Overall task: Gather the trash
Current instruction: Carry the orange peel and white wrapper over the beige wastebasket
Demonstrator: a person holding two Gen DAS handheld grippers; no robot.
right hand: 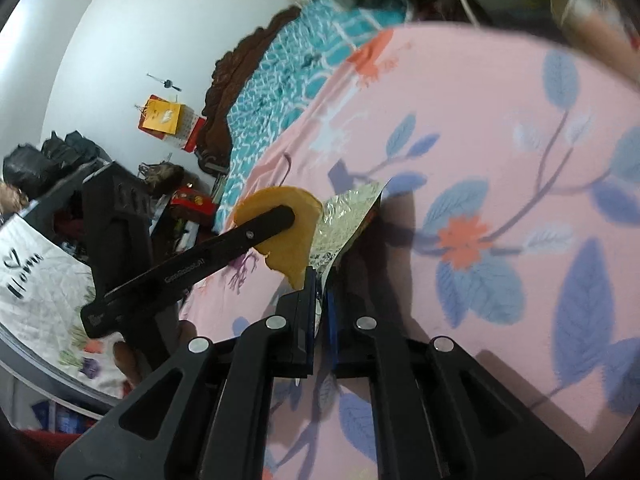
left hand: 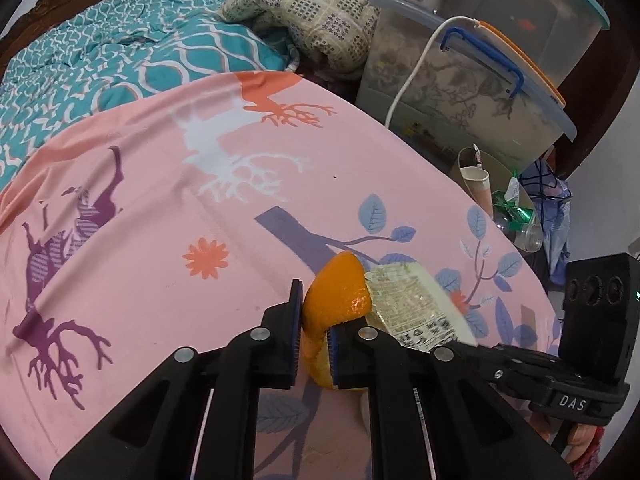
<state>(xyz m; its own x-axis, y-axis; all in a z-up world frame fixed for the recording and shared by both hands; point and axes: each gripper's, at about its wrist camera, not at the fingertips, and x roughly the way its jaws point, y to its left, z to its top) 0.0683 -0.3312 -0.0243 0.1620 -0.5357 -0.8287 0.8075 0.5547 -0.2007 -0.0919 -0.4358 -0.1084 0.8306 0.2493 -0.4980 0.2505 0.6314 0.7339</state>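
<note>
My left gripper (left hand: 313, 330) is shut on an orange peel (left hand: 338, 296) and holds it just above the pink printed sheet (left hand: 160, 208). My right gripper (right hand: 321, 304) is shut on a foil-lined printed wrapper (right hand: 344, 220); the wrapper also shows in the left wrist view (left hand: 416, 308) beside the peel. In the right wrist view the peel (right hand: 288, 248) hangs in the left gripper's finger, touching the wrapper's edge. The right gripper body shows at the right of the left wrist view (left hand: 596, 320).
A round bin (left hand: 496, 196) holding a paper cup, green wrapper and plastic bottle stands off the bed's right edge. Lidded plastic storage boxes (left hand: 460, 80) and a white cable lie behind it. A teal quilt (left hand: 100, 52) and folded blanket cover the far bed.
</note>
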